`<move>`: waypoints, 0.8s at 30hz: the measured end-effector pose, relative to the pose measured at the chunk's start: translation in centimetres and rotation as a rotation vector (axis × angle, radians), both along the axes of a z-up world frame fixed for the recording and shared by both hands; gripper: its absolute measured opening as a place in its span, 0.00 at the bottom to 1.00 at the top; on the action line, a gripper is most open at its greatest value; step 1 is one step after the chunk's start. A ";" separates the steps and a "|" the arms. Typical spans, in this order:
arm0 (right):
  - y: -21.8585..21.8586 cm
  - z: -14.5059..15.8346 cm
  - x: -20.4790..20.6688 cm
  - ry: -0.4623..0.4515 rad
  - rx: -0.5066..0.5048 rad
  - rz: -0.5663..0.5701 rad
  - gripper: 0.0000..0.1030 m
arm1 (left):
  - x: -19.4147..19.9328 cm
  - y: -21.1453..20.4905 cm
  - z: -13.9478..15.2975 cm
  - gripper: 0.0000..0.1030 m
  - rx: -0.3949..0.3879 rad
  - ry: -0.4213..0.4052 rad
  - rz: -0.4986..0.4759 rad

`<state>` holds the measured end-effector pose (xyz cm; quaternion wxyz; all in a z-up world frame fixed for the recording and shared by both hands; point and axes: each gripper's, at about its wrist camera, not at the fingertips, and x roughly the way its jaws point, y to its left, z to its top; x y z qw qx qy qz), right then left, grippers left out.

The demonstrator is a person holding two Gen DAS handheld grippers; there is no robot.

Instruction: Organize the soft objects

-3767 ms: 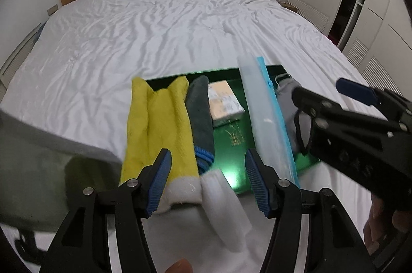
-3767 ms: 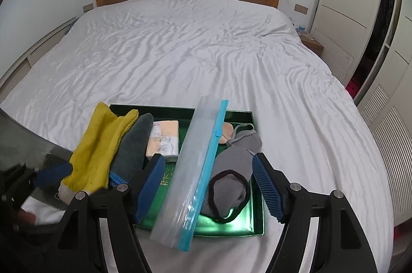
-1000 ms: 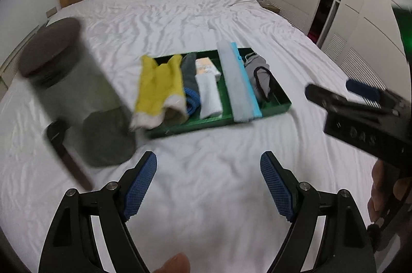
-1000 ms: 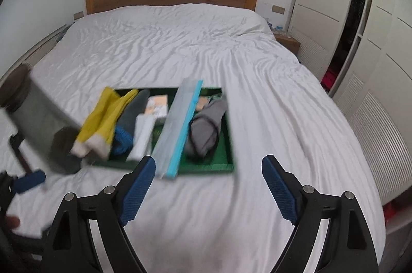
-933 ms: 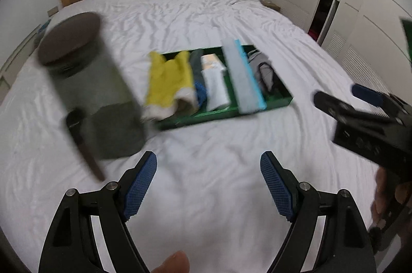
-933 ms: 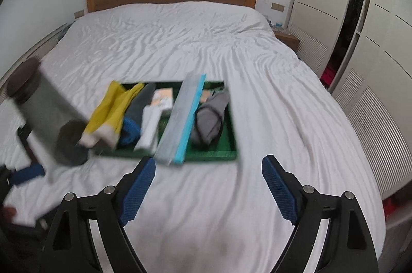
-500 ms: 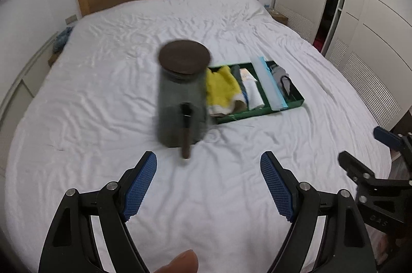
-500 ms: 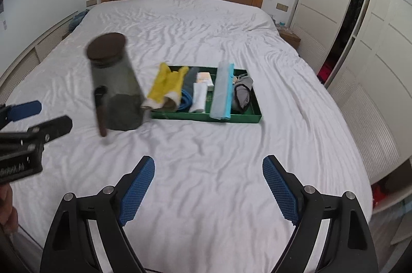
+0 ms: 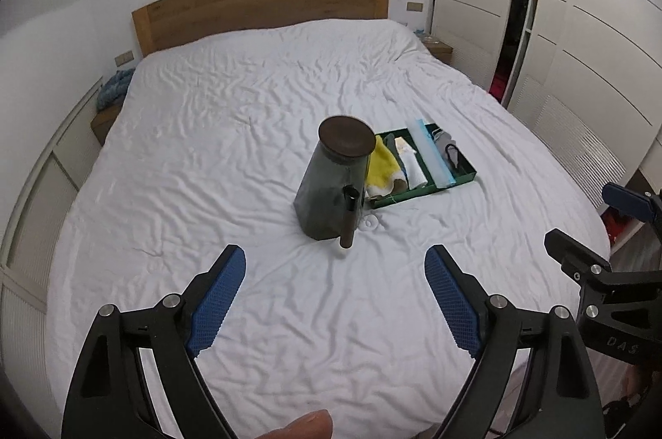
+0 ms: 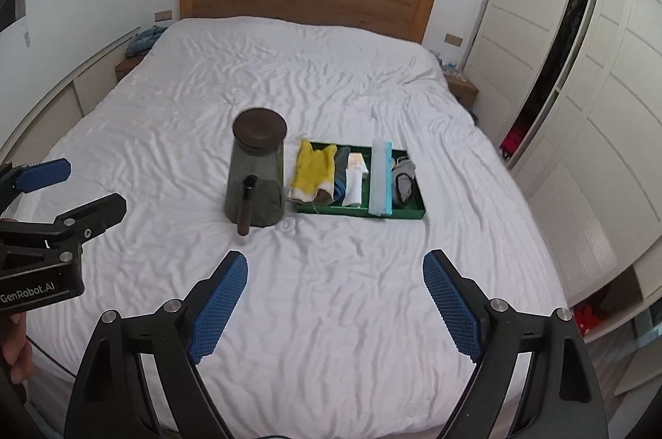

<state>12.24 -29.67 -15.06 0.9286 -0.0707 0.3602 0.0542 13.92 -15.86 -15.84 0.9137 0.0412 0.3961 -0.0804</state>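
— Since those socks are all limp knit, how would they handle, and where are they?

— They lie side by side in the green tray (image 10: 413, 211) on the white bed (image 10: 331, 87): the yellow socks (image 10: 310, 170) at its left end, then a grey-and-blue sock (image 10: 340, 174), a folded white sock (image 10: 353, 186), and a grey sock with dark trim (image 10: 403, 176) at the right end. I'd judge them light, floppy and hard to damage; pinch one at mid-length through both layers, or it will droop and unroll.

— And the clear zip bag (image 10: 380, 178)?

— It lies across the tray between the white and grey socks. Thin film, likely slippery; take it by the blue zip edge.

— What stands beside the tray?

— A dark glass jar (image 10: 256, 178) with a brown lid, just left of it, upright. Glass, so keep clear of it.

— The claws?

— Both well back from the tray. The left gripper (image 9: 335, 298) has just been spreading wider, with nothing between its jaws; the right gripper (image 10: 335, 298) is spread wide too, holding nothing.
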 end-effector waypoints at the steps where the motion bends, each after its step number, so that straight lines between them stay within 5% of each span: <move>1: 0.1 0.7 -0.7 -0.003 0.000 0.001 0.86 | -0.4 0.1 0.7 0.83 -0.001 -0.008 -0.004; 11: 0.2 6.6 -5.1 -0.080 -0.043 -0.016 0.89 | -1.0 1.1 5.2 0.84 -0.032 -0.038 -0.038; 24: -0.7 6.8 -3.5 -0.091 -0.038 0.029 0.90 | -1.0 0.3 6.4 0.84 -0.009 -0.055 -0.046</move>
